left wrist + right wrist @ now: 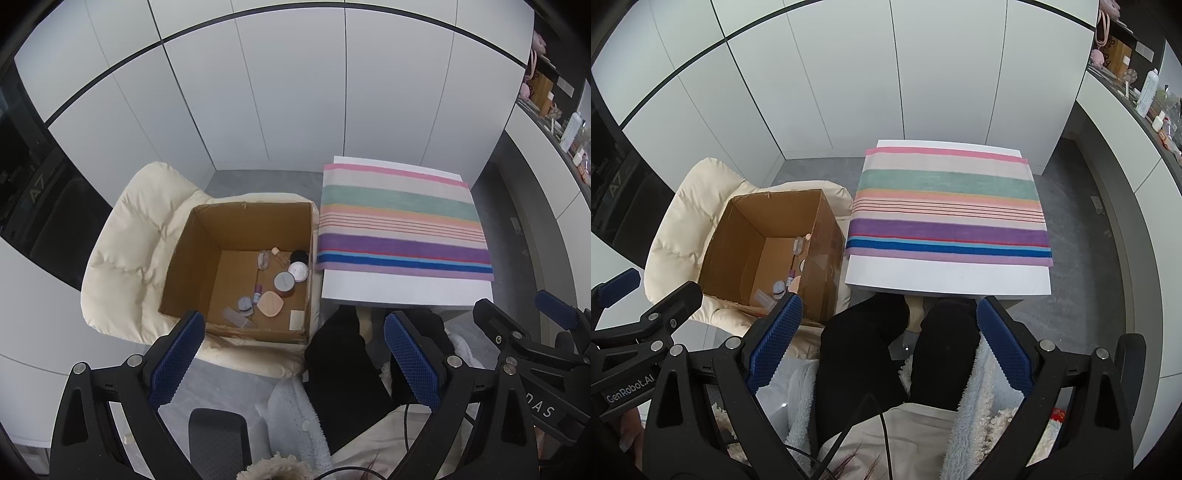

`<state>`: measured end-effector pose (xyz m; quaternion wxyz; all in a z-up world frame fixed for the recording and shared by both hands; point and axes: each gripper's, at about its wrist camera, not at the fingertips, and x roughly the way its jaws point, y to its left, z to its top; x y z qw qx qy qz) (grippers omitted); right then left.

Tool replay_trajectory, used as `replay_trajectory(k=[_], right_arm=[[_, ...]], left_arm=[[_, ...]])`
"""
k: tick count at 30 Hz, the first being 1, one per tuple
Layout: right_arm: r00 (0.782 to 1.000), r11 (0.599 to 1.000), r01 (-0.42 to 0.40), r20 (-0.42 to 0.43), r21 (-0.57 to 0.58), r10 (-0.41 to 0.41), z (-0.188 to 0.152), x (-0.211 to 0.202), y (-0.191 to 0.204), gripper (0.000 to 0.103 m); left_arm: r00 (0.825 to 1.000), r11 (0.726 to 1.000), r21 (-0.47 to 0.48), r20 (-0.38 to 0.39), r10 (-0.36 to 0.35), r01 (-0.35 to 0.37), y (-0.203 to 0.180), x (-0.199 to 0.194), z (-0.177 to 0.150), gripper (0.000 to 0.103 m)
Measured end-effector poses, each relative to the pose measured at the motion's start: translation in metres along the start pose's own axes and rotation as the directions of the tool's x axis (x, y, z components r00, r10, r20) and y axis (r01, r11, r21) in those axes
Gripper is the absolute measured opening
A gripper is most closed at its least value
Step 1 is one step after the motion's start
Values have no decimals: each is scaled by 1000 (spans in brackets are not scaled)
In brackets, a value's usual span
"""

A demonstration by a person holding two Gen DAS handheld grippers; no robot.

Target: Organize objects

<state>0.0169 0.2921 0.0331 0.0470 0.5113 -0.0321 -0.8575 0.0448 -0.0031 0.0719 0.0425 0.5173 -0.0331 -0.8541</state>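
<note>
Left gripper: I am holding the left gripper (293, 343) raised above my lap, its blue fingers wide apart with nothing between them; I am keeping it high so that its camera is looking down into the cardboard box (192, 258).
Right gripper: I am hanging the right gripper (890, 328) over my knees, fingers spread and gripping nothing, aimed at the near edge of the white table (945, 280).
Box: it is sitting on a cream padded chair (125, 236) just beside the table's left edge, open side up, likely so either gripper can be reaching in from above.
Small items: they are lying loose on the box floor, bunched toward its right wall. I am seeing a grey-lidded jar (284, 283), a white-lidded jar (297, 271), a black round lid (299, 256), a small bottle (280, 256), a peach puff (270, 303), a clear case (238, 318) near the front wall and a pale card (296, 319) in the front right corner.
Striped cloth: the striped cloth (949, 210) is lying flat across the table from the far edge forward, leaving a bare white strip along the near edge; nothing is resting on it.
Stage: I am judging this fits either items waiting to be laid out on the cloth or items already gathered into the box; these views are not settling which.
</note>
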Motion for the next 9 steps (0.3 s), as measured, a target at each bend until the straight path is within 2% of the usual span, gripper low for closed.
replay_trajectory(k=[9], right_arm=[[1000,1000,3,2,0,-3,1,0,0,98]], left_arm=[[1000,1000,-2,1,-2,2,0,0,0,99]])
